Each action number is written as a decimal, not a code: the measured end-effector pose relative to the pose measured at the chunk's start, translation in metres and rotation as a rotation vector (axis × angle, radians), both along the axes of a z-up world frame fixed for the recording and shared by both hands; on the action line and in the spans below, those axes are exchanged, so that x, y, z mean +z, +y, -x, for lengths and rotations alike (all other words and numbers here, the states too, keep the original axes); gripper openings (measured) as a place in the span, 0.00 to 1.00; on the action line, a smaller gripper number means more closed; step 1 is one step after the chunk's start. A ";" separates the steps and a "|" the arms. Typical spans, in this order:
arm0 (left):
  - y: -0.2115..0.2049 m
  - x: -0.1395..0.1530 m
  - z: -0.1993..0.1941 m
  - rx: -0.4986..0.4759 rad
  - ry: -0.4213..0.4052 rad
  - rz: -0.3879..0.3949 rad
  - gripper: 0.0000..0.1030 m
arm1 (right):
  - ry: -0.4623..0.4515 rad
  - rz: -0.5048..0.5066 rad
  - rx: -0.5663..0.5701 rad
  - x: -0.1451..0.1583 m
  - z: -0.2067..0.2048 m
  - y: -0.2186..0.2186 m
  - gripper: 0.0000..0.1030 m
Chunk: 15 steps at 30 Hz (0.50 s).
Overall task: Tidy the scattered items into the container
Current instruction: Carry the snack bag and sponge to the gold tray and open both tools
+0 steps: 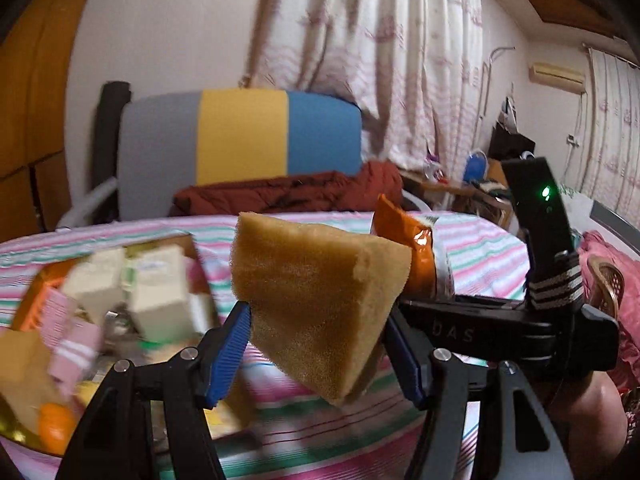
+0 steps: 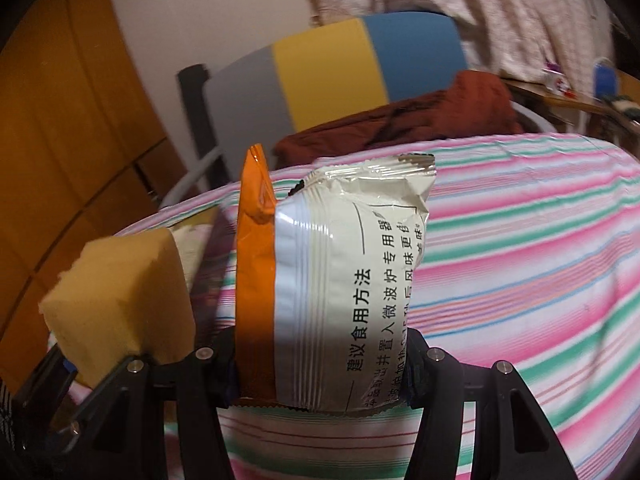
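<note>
My left fingers (image 1: 318, 344) pinched a tan sponge (image 1: 316, 292) above the striped worktop (image 1: 480, 248); my right fingers (image 2: 320, 364) clamped a snack packet (image 2: 340, 288) upright, beside the sponge.

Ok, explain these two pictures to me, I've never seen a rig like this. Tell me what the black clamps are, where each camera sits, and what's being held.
No robot here: a person holds two hand-held clamps, each carrying a camera that looks along its fingers.

In the left camera's picture, the left gripper pinches a tan foam sponge wedge. Left of it lies a gold-rimmed tray heaped with blurred items, on the pink-and-green striped tablecloth.

In the right camera's picture, the right gripper clamps an orange-and-cream snack packet upright.

Each camera also catches the other clamp's item.
</note>
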<state>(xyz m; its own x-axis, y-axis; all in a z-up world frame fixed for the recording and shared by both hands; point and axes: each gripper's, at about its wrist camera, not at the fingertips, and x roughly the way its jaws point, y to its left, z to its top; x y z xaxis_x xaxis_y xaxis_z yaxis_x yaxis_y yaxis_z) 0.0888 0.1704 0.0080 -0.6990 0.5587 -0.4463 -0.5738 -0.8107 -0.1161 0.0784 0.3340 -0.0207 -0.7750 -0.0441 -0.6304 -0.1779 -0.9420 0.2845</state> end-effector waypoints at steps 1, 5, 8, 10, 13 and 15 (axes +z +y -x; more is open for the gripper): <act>-0.009 0.004 0.001 0.017 0.010 -0.005 0.64 | 0.000 -0.002 0.019 0.003 0.003 -0.008 0.57; -0.049 0.017 0.010 0.098 0.037 -0.013 0.64 | 0.010 -0.010 0.105 0.015 0.016 -0.044 0.57; -0.079 0.018 0.025 0.169 0.023 -0.019 0.64 | 0.012 -0.021 0.163 0.021 0.028 -0.071 0.57; -0.096 0.016 0.036 0.214 0.014 -0.014 0.65 | 0.007 -0.022 0.204 0.024 0.037 -0.091 0.57; -0.116 0.009 0.054 0.254 -0.020 0.020 0.66 | -0.001 -0.009 0.253 0.027 0.049 -0.112 0.57; -0.127 0.003 0.068 0.277 -0.054 0.060 0.69 | -0.008 -0.013 0.291 0.029 0.058 -0.127 0.57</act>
